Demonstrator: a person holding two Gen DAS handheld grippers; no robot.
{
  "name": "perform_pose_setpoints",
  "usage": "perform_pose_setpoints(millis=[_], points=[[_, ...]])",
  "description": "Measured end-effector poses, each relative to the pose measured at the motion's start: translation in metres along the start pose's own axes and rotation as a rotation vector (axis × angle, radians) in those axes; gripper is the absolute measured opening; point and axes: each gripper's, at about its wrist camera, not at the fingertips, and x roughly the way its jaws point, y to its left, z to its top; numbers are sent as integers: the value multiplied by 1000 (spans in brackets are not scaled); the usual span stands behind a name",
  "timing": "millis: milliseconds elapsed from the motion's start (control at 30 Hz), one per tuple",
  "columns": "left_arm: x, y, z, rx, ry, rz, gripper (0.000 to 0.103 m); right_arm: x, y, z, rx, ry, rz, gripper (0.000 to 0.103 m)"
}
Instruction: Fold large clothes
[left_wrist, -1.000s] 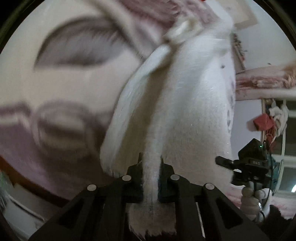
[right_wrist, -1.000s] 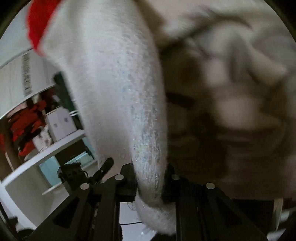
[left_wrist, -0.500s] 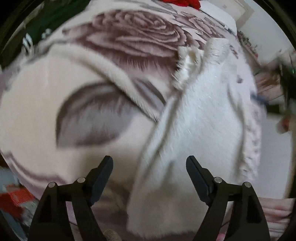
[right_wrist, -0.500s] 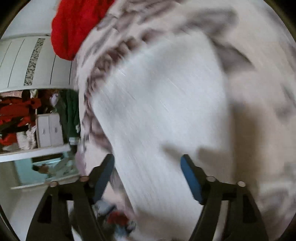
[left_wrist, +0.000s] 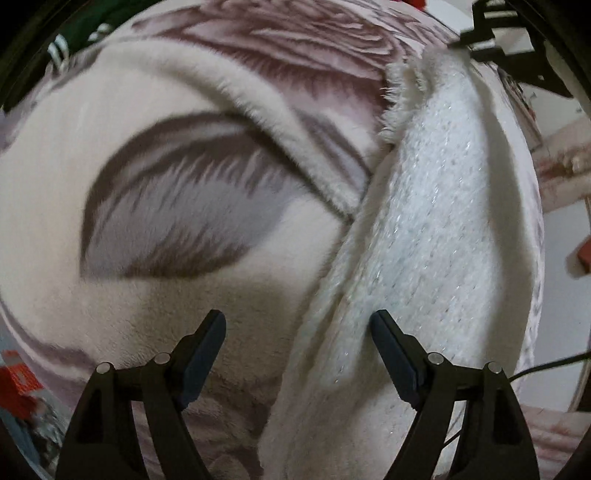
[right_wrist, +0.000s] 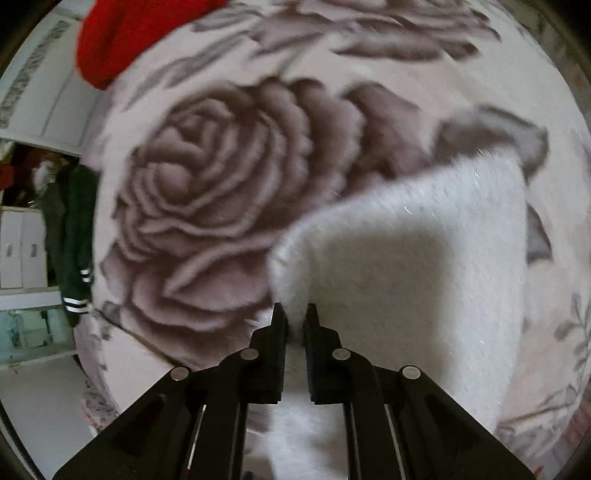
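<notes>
A fluffy white knitted garment lies on a pink blanket with a big rose print. My left gripper is open and empty, its jaws spread just above the garment's near left edge. In the right wrist view the same white garment lies folded on the rose blanket. My right gripper is shut on the garment's near left edge, with white fabric pinched between the fingers.
A red cloth lies at the blanket's far end. A dark green garment with white stripes hangs off the bed's left side beside white boxes. A black device shows at top right in the left view.
Both grippers held the white garment up a second ago and let it go half a second ago. The left is still open; the right has shut again on the garment's edge.
</notes>
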Motion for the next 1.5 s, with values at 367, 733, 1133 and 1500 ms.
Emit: perform_pose_setpoints(millis=[367, 733, 1133, 1500], points=[[13, 25, 2, -6, 38, -70, 80, -26, -47, -53, -70, 88, 170, 14], [27, 40, -3, 45, 39, -73, 81, 123, 0, -56, -237, 275, -192, 12], [-13, 60, -50, -13, 116, -139, 80, -39, -97, -124, -171, 198, 137, 83], [-4, 85, -94, -9, 207, -197, 78, 24, -274, -328, 230, 411, 239, 83]])
